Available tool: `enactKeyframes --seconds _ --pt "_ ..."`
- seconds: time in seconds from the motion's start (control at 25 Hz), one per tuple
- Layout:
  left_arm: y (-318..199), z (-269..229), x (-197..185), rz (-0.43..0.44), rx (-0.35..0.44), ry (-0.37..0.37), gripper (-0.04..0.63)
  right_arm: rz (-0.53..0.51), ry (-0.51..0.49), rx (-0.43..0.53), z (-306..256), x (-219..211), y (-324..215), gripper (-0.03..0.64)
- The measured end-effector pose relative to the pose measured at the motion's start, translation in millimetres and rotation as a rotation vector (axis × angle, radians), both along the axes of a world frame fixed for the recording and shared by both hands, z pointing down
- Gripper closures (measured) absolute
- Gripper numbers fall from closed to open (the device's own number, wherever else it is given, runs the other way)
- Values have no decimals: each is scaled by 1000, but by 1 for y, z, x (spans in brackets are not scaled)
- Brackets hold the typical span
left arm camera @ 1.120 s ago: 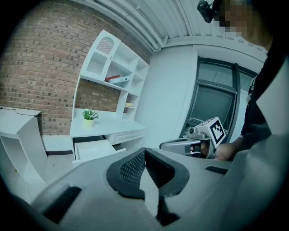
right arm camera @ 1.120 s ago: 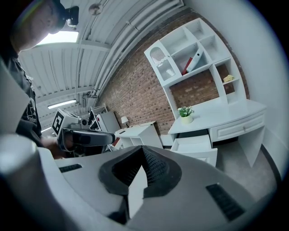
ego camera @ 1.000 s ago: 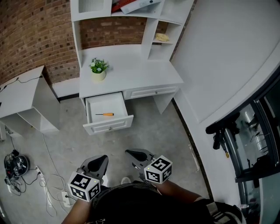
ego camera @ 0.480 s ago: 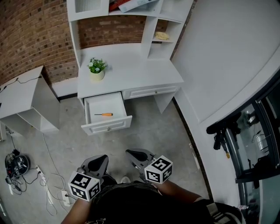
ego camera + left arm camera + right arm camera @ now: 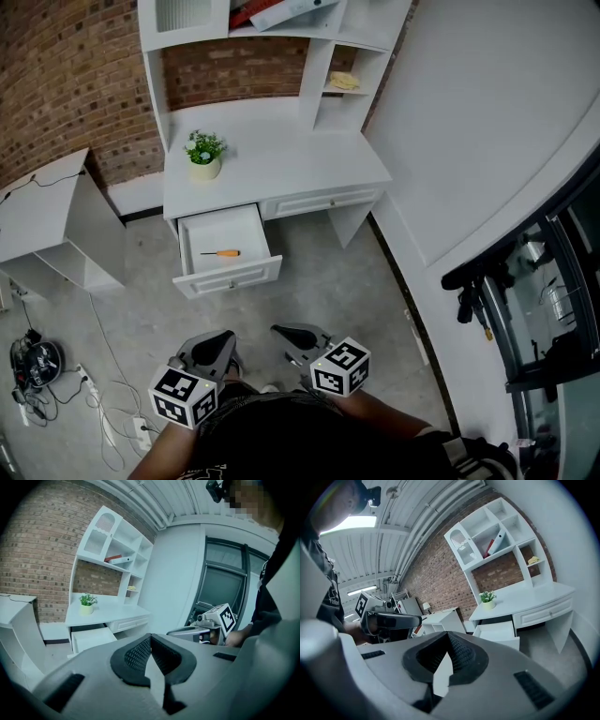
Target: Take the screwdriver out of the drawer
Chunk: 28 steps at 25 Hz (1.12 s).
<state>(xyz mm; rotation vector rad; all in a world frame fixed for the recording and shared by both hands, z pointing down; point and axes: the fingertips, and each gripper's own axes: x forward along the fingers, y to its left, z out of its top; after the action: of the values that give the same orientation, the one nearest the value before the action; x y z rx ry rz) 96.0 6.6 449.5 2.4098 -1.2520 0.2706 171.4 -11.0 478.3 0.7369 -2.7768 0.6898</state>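
A screwdriver [image 5: 223,253] with an orange handle lies in the open left drawer [image 5: 225,269] of a white desk [image 5: 281,159]. Both grippers hang low near the person's body, well short of the drawer. My left gripper [image 5: 220,338] is shut with nothing in it, its black pads meeting [image 5: 150,637]. My right gripper [image 5: 282,331] is also shut and empty [image 5: 449,635]. The open drawer [image 5: 91,639] shows far off in the left gripper view, and the same drawer [image 5: 497,631] in the right gripper view. The screwdriver cannot be made out in either gripper view.
A small potted plant [image 5: 203,155] stands on the desk top under white shelves [image 5: 272,28]. A low white side table [image 5: 56,220] stands at the left, with cables [image 5: 37,361] on the grey floor. A white wall [image 5: 487,141] runs along the right.
The desk and drawer have drifted slightly left and down in the head view. Both grippers stay shut and in about the same place.
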Motion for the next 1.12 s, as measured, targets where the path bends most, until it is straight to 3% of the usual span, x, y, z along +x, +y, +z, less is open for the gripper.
enactKeyframes --seconds 0.32,0.68,1.12 --pt "-28 1 -11 0 8 21 577 4 24 1 2 -10 -26 611" --pt "-65 3 -46 -37 7 29 577 -28 44 16 -3 -41 -66 611" --pt "-127 6 -86 -23 -7 42 577 -36 83 21 -5 -83 -121 611"
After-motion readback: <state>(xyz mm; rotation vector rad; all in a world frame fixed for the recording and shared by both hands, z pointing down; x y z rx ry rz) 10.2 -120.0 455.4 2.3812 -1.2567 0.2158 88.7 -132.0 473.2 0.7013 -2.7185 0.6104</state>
